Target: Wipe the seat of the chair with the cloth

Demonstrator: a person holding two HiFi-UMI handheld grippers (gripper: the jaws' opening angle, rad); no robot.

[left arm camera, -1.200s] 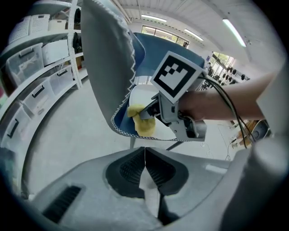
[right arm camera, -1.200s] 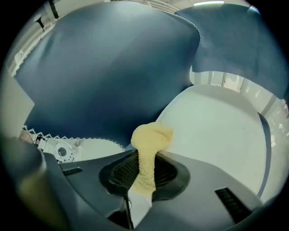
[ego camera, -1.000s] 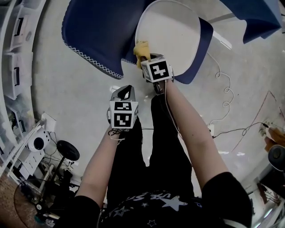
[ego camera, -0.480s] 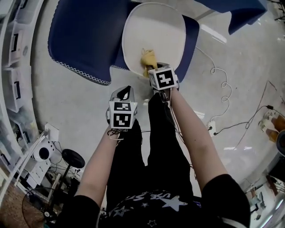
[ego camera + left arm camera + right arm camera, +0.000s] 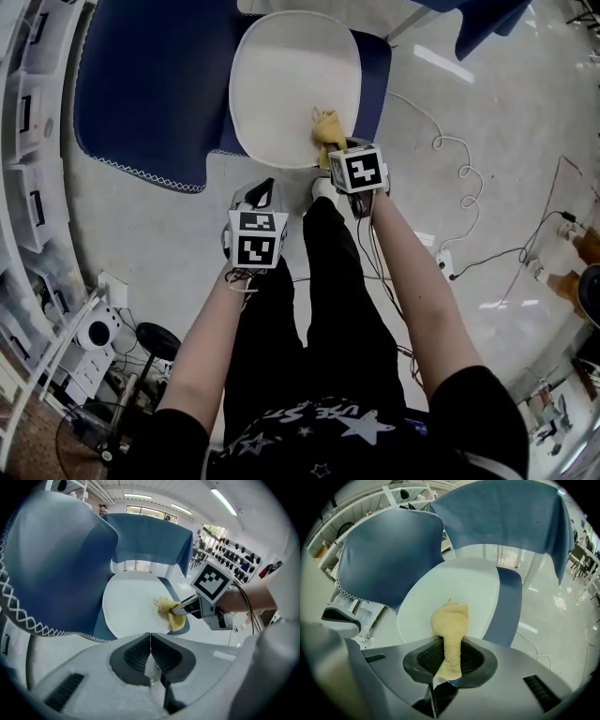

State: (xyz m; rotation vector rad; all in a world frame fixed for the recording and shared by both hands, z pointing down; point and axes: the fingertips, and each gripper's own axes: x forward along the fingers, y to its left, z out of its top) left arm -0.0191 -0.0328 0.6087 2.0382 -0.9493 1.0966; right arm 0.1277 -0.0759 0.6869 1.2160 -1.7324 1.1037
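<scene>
Right gripper [image 5: 451, 656] pinches the cloth [image 5: 450, 618] near the edge of the seat [image 5: 281, 84] — a stroke could slip off; left gripper [image 5: 151, 656] closed, empty.

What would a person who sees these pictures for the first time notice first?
First the yellow cloth, pinched in the right gripper and lying on the near right edge of the white chair seat. Next the dark blue fabric with white zigzag edging, left of the seat. The left gripper hangs shut and empty, back from the chair.
</scene>
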